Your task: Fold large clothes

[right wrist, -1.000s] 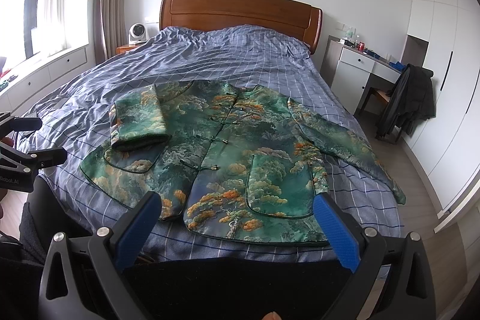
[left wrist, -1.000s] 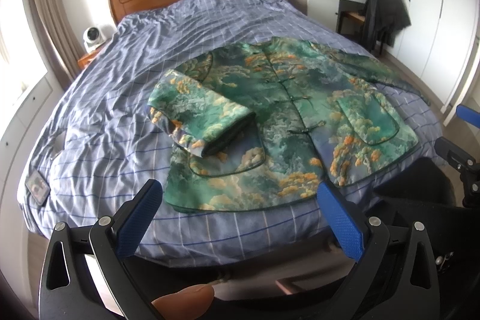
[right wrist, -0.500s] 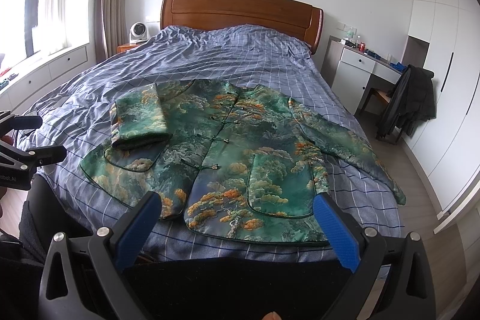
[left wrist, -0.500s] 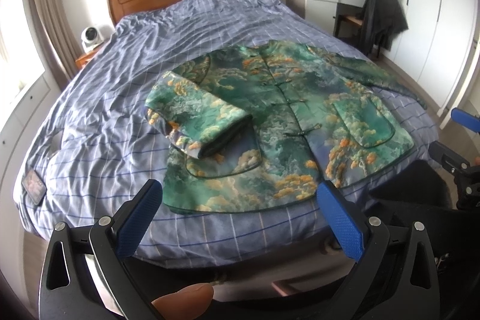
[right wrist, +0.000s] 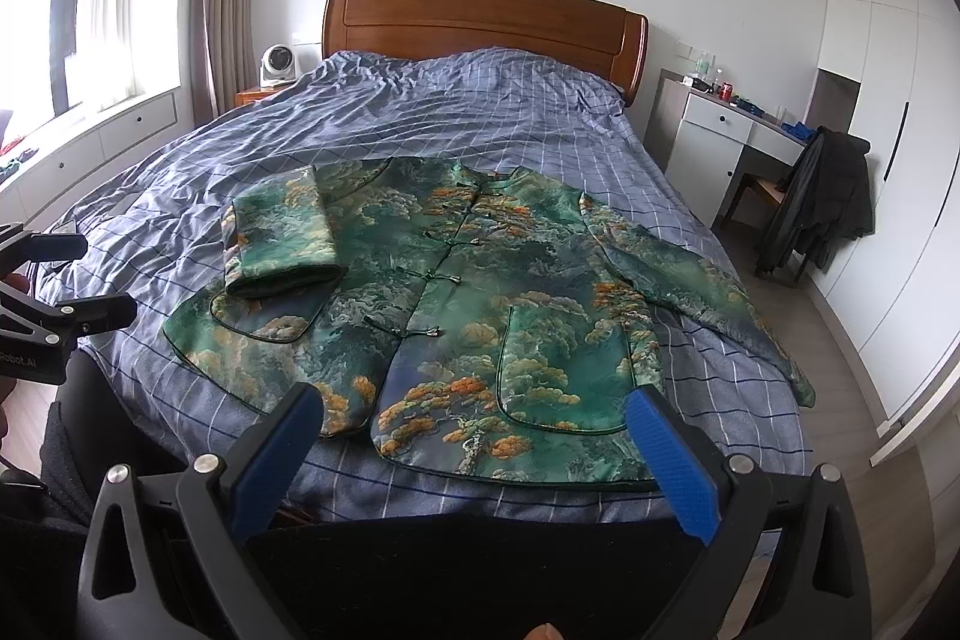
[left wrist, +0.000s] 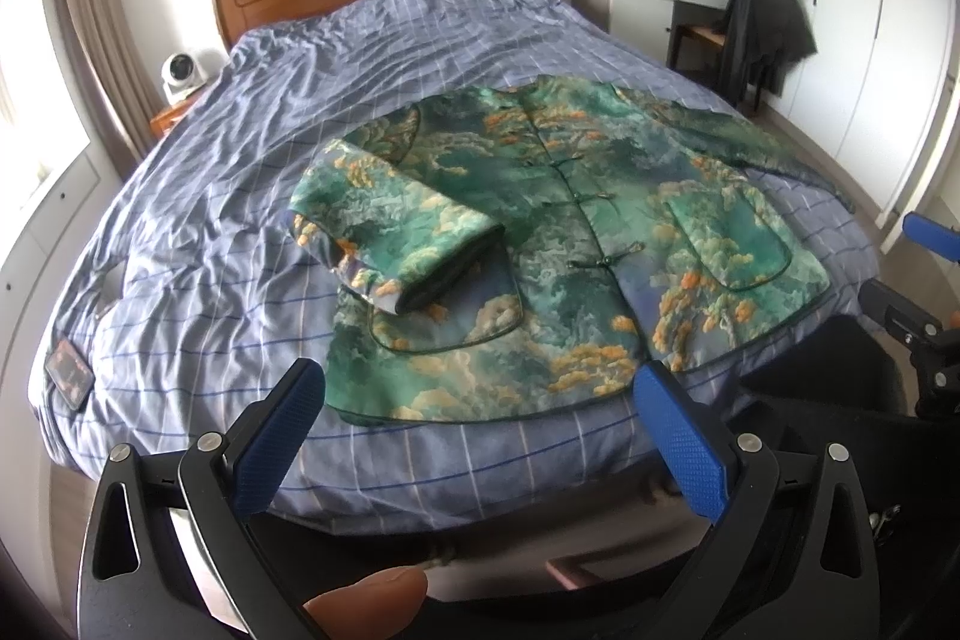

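Note:
A green jacket [left wrist: 600, 244] [right wrist: 456, 316] with orange and cloud patterns lies front up on the bed, buttoned down the middle. One sleeve [left wrist: 390, 220] [right wrist: 282, 238] is folded back onto the body; the other sleeve [right wrist: 690, 280] stretches out flat toward the bed's right side. My left gripper [left wrist: 480, 400] hovers open above the hem at the foot of the bed, holding nothing. My right gripper [right wrist: 468, 418] is open too, empty, over the hem near the pocket. Each gripper shows at the edge of the other's view.
The bed [right wrist: 420, 112] has a blue checked cover and a wooden headboard [right wrist: 480, 16]. A phone [left wrist: 69, 376] lies near the bed's left edge. A white desk [right wrist: 726, 130] and a chair with a dark coat [right wrist: 822, 196] stand on the right, a small fan [right wrist: 276, 64] on the nightstand.
The left wrist view has shifted slightly, so the jacket sits a little lower and further left in it. The jacket itself has not moved and both grippers stay open.

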Demonstrator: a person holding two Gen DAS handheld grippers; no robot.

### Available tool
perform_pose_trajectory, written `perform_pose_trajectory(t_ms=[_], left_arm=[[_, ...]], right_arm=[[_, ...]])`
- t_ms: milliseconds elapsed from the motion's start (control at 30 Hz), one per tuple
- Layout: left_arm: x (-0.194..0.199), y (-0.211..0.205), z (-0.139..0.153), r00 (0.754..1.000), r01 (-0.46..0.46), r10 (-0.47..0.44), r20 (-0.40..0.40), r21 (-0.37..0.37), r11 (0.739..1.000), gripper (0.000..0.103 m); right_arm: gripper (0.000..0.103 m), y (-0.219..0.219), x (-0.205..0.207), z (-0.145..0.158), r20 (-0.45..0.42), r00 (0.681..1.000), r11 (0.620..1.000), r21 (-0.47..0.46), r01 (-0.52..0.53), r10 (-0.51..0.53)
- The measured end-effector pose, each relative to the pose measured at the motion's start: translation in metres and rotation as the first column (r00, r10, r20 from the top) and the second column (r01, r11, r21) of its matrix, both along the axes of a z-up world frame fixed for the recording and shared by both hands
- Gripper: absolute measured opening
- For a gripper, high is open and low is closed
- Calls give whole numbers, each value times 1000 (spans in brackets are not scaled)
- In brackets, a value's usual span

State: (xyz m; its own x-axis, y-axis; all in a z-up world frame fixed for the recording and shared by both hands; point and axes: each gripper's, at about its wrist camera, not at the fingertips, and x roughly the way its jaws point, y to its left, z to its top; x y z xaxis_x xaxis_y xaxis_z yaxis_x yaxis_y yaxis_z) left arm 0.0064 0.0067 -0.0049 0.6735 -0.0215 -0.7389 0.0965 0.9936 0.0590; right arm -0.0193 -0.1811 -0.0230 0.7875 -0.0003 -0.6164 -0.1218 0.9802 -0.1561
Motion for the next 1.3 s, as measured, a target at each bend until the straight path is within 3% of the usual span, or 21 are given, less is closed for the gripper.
perform_pose_trajectory(t_ms=[433,667,767,933,1167,1300], left_arm=[[3,0,-1,1000,-15,15,10,5,1000,103],[9,21,-10,997,-79,79,-21,-29,996,103],[12,21,-15,995,-90,89,-38,-8,996,103],[17,18,-13,994,-108,107,20,102,989,103],[41,28,-23,996,-91,92,-5,107,990,103],[61,31,-42,995,-47,57,-78,115,992,103]], right_arm=[[103,0,0,1,3,1000,1000,-4,-1,1],[103,-4,8,8,73,997,998,-68,8,-3],[103,-11,17,11,92,996,998,-68,12,-5],[103,-18,31,9,116,993,998,-52,27,-20],[103,-34,44,9,152,988,999,18,29,-32],[103,-44,48,2,137,989,997,54,50,-57]])
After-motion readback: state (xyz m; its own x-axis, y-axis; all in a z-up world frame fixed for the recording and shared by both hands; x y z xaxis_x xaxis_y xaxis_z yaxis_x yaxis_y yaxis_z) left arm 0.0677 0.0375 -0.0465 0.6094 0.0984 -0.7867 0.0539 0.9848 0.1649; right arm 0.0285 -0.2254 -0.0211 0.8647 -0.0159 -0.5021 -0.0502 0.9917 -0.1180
